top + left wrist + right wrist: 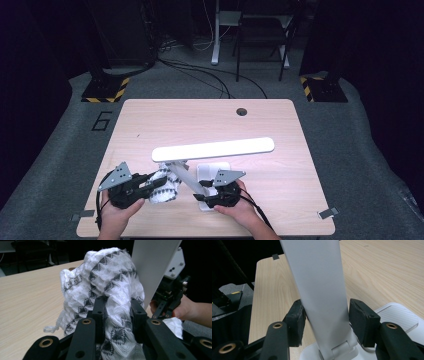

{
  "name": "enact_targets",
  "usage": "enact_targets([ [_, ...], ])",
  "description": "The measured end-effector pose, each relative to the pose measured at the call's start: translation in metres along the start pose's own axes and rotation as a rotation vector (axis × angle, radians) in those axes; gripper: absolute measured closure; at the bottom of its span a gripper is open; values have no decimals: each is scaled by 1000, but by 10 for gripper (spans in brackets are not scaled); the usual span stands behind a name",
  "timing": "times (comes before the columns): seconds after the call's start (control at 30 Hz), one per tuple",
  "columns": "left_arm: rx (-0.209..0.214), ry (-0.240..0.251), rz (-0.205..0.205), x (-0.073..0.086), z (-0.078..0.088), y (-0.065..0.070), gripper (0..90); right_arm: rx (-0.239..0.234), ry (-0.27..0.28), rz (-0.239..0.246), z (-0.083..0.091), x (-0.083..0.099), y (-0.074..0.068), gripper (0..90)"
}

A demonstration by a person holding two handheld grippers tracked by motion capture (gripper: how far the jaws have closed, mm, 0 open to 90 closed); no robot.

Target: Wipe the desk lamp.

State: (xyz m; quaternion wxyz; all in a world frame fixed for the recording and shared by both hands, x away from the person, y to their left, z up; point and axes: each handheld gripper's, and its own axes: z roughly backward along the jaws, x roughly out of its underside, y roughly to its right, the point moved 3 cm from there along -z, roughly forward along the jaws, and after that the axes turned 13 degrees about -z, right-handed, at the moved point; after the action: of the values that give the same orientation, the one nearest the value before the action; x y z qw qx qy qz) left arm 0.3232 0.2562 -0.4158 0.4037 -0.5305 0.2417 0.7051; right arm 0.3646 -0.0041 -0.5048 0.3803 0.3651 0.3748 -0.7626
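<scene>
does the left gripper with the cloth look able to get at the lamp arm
Probably yes: the left gripper holds the cloth right beside the lamp arm, with nothing between them.

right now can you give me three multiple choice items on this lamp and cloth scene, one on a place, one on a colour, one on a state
1. Where does the lamp base stand?
A. at the table's near edge, by the right gripper
B. at the far edge by the round hole
C. on the floor

2. What colours is the cloth?
A. plain red
B. white with a dark woven pattern
C. plain yellow

3. How is the left gripper?
A. wide open over bare table
B. shut on the cloth
C. shut on the lamp head

Key: 1 A, the high view shows the base near the front of the table beside the right gripper. 2 B, the left gripper view shows white fabric with dark diamonds. 3 B, the cloth is bunched between its pads.
</scene>
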Motion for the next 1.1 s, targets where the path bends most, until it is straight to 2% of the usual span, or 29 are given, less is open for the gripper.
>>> enact_targets([
  [0.13, 1, -4, -2, -12, 3, 3, 720, -1, 10, 2, 0, 1, 0, 480],
  [0.47, 9, 52, -6, -46, 12, 9, 722, 2, 13, -3, 0, 2, 0, 482],
  [0.57, 15, 58, -30, -52, 15, 10, 721, -2, 11, 0, 0, 2, 0, 483],
  [0.73, 8, 60, -35, -59, 20, 10, 722, 2, 16, 0, 0, 2, 0, 484],
  [1.1, 0, 71, -75, -72, 29, 14, 721, 8, 9, 5, 0, 3, 0, 485],
])
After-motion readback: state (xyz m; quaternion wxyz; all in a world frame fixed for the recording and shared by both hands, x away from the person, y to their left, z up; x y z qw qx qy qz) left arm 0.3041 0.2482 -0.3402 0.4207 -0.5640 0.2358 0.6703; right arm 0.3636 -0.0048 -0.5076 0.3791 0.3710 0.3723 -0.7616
